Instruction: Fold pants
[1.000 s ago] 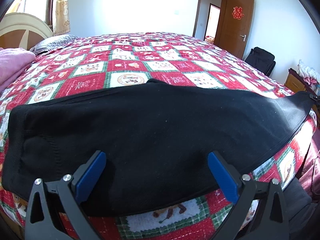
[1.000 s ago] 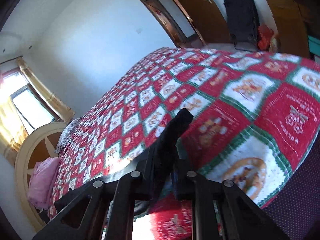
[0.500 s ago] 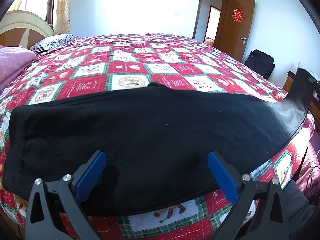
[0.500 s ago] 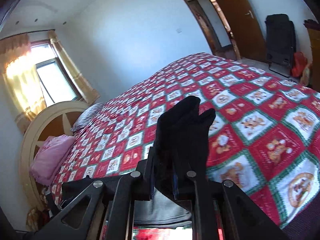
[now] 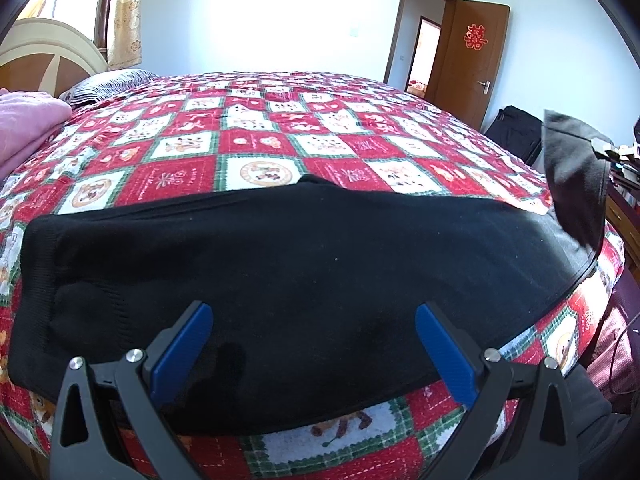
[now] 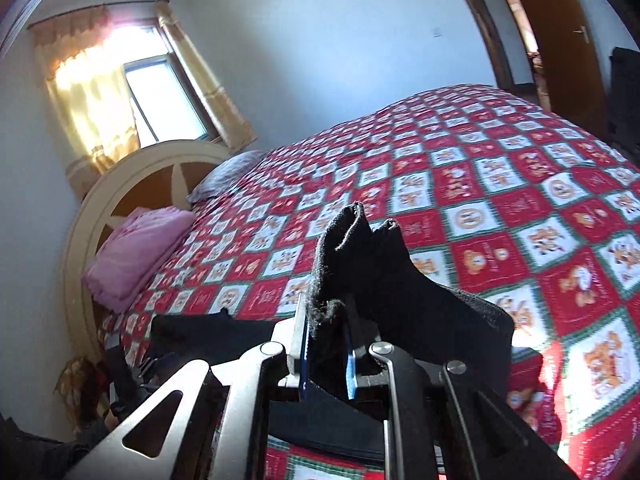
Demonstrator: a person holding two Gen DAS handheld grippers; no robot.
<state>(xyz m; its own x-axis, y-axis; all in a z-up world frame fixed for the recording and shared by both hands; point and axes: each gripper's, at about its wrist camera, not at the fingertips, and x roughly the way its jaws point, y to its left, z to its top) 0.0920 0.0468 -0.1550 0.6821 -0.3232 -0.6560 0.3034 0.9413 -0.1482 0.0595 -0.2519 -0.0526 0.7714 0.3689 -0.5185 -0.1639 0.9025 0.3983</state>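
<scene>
Black pants (image 5: 304,264) lie flat across the near edge of the bed, folded lengthwise. My left gripper (image 5: 314,344) is open, its blue pads (image 5: 182,354) spread just above the near middle of the pants, holding nothing. My right gripper (image 6: 326,344) is shut on the leg end of the pants (image 6: 360,256) and holds it lifted above the bed. In the left wrist view that raised end (image 5: 572,184) stands up at the far right.
The bed has a red, white and green checked quilt (image 5: 260,148). A pink folded blanket (image 6: 136,252) and a grey pillow (image 6: 228,176) lie by the round headboard (image 6: 132,172). A brown door (image 5: 468,52) and a black bag (image 5: 516,132) are at the right.
My right gripper has lifted the leg end of the pants up off the bed and swung toward the headboard. The left gripper has stayed in place, open.
</scene>
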